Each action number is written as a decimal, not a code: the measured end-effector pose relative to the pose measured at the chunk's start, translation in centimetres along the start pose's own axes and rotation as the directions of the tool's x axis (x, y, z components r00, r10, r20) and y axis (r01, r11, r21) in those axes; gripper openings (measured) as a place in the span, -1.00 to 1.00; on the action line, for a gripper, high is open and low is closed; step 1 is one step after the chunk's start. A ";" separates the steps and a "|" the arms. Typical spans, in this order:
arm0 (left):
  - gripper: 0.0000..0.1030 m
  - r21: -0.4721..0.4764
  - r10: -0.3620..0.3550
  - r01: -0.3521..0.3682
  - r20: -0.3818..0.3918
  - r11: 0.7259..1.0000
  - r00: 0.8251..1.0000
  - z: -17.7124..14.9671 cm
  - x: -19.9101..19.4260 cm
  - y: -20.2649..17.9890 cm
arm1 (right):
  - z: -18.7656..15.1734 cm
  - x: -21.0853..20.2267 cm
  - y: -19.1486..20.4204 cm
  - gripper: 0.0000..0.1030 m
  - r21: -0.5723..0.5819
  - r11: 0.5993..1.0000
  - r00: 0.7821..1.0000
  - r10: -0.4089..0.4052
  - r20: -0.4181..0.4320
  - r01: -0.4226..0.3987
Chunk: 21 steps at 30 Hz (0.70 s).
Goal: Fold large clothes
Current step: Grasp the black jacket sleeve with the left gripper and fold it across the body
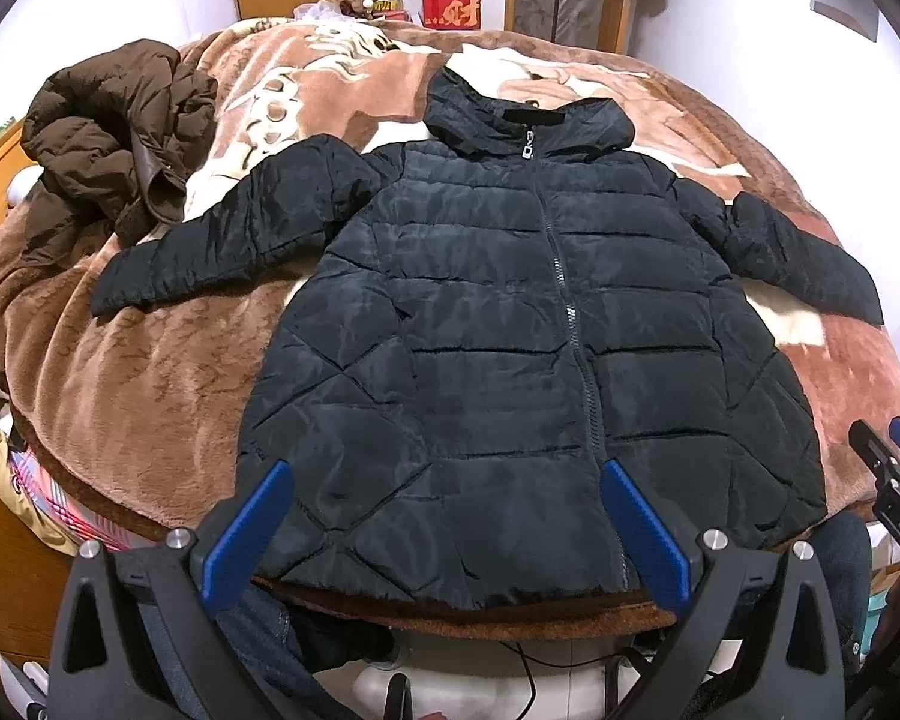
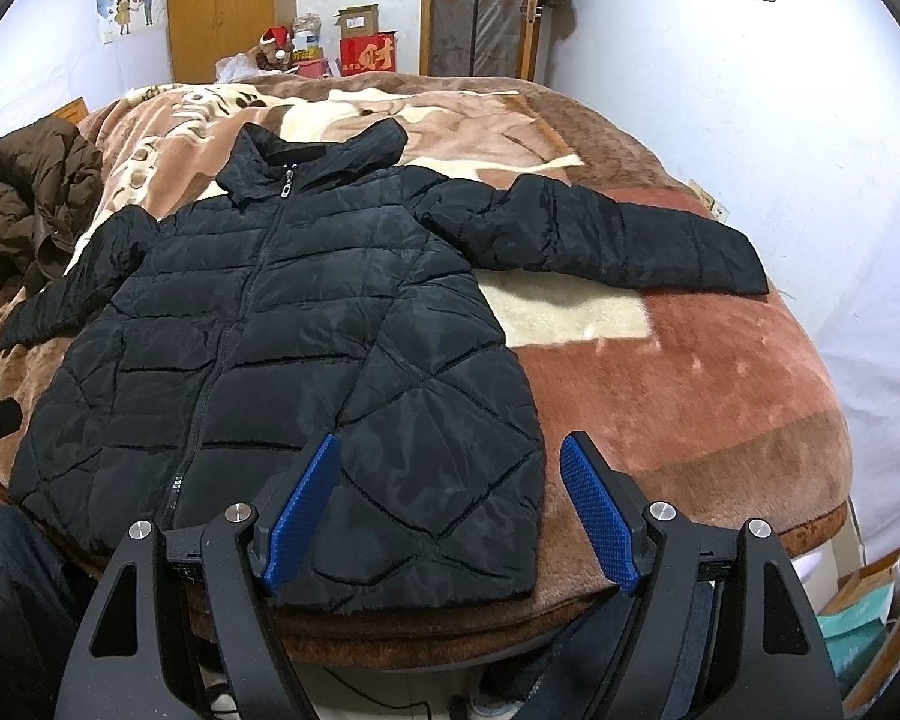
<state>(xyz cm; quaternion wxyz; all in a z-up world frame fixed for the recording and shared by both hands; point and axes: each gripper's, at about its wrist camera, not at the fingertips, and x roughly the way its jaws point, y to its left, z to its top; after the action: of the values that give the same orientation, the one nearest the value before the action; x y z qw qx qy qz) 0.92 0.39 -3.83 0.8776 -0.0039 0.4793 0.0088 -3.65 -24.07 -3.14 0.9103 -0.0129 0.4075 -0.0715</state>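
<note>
Here the black puffer jacket [image 1: 510, 330] lies flat, zipped, on the bed [image 2: 690, 390]. Both the left tongs [image 1: 444, 534] and right tongs [image 2: 450, 516] gape empty near its hem; pinch each sleeve cuff cleanly, folding inward.

We see a black quilted jacket [image 1: 510, 360] on a brown blanket [image 2: 660, 396] patterned with cream and tan patches. A dark brown coat [image 1: 108, 138] lies beside it. Our grippers' pads [image 2: 597, 510] are blue.
</note>
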 end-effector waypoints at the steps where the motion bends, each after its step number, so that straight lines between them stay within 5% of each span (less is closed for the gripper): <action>1: 1.00 -0.003 0.002 -0.002 -0.003 1.000 1.000 0.3 0.3 0.3 | 0.4 0.3 0.2 0.48 -0.008 1.000 1.000 0.002 -0.003 -0.002; 14: 1.00 -0.058 0.070 -0.071 -0.008 0.996 0.997 3.8 5.5 5.8 | 4.9 4.9 5.7 0.48 -0.126 0.990 0.997 0.064 -0.049 -0.070; 21: 1.00 -0.167 0.082 -0.084 -0.020 0.982 0.996 6.4 9.4 11.5 | 7.5 8.3 10.3 0.48 -0.205 0.971 0.992 0.113 -0.054 -0.122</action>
<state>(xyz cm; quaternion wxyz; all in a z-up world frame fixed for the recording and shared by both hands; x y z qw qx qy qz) 11.14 12.14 -8.26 0.8700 -0.0577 0.4822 0.0855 8.57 -15.32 -5.10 0.8979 -0.0823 0.4318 0.0251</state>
